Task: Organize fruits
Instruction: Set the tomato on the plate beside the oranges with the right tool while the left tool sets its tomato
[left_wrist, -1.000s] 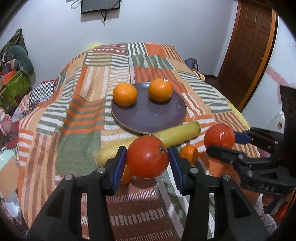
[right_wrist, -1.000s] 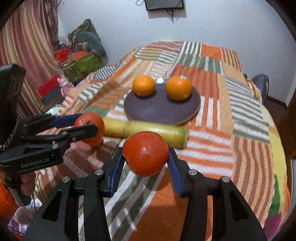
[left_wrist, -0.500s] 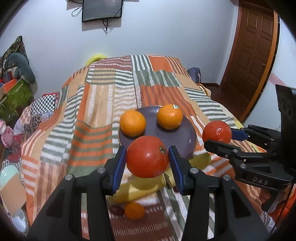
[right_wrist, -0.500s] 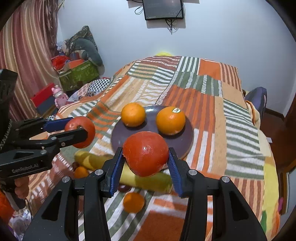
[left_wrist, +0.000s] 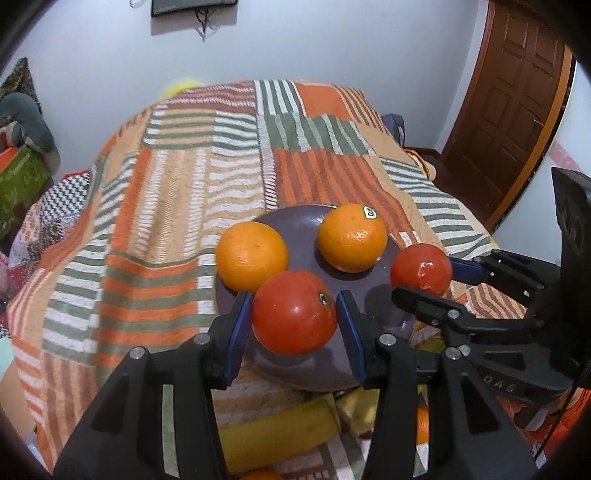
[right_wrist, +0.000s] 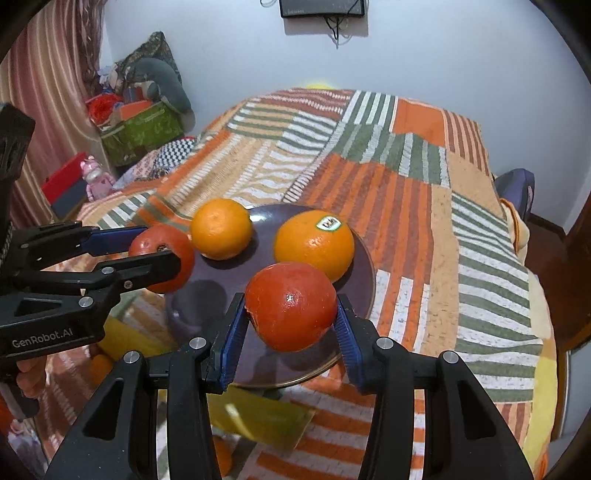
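The bedspread (left_wrist: 229, 177) is a patchwork of striped blocks in orange, olive green, cream, tan and rust brown. The plate (right_wrist: 218, 291) is dark purple-brown with a thin pale rim. Two oranges (left_wrist: 251, 256) (left_wrist: 352, 237) are bright orange; one carries a small white sticker. Both tomatoes (left_wrist: 294, 317) (right_wrist: 291, 311) are glossy red. The tongs (left_wrist: 294, 325) (right_wrist: 291, 328) are black with blue pads (left_wrist: 240, 325). The door (left_wrist: 509, 110) is reddish brown wood.

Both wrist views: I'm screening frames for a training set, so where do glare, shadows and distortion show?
Left wrist view: fisheye bends the door frame, dark corners, a white glint on the right gripper's tomato, soft shadows on the plate. Right wrist view: same bending, a small glint on the held tomato, gripper shadows on the plate, blurred yellow fruit below.
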